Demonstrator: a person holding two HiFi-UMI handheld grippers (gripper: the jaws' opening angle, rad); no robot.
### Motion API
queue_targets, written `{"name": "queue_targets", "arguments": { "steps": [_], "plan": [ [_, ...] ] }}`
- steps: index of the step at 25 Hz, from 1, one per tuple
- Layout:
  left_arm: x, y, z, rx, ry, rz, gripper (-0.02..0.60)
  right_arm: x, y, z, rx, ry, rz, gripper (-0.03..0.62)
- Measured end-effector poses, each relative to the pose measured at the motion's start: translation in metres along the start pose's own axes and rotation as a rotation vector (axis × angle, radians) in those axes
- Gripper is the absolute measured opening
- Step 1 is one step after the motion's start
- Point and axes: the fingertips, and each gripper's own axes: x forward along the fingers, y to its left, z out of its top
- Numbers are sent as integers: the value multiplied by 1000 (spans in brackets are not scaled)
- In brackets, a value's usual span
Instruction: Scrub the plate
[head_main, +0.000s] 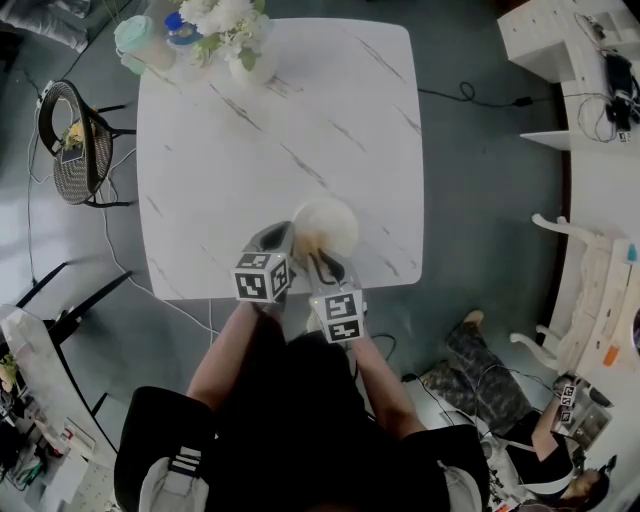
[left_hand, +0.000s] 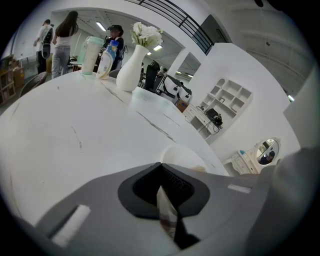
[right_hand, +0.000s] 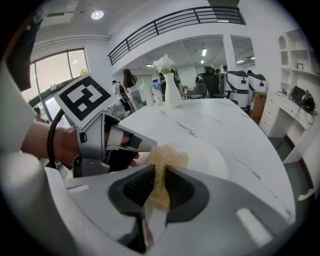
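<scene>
The plate (head_main: 328, 222) sits at the table's (head_main: 300, 120) 6 o'clock edge. The left tongs (head_main: 288, 236) are pinched shut on its rim at 8 o'clock. The right tongs (right_hand: 160, 172) are clamped on a yellowish sponge (right_hand: 166, 159) that rests on the plate, just beside the left tips. A vase (head_main: 250, 58) of white flowers and two bottles (head_main: 136, 42) stand at the table's 11 o'clock, well apart from the plate. The top is white marble with grey veins. A chair (head_main: 72, 140) stands off at 9 o'clock on the grey floor (head_main: 480, 200). People (left_hand: 62, 42) stand beyond the far edge.
</scene>
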Motion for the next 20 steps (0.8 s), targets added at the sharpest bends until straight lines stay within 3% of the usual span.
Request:
{"name": "queue_targets", "arguments": {
  "steps": [20],
  "plan": [
    [1,0,0,7,3,6,6,-25,-50,-14,52,3,-121,67]
  ]
}}
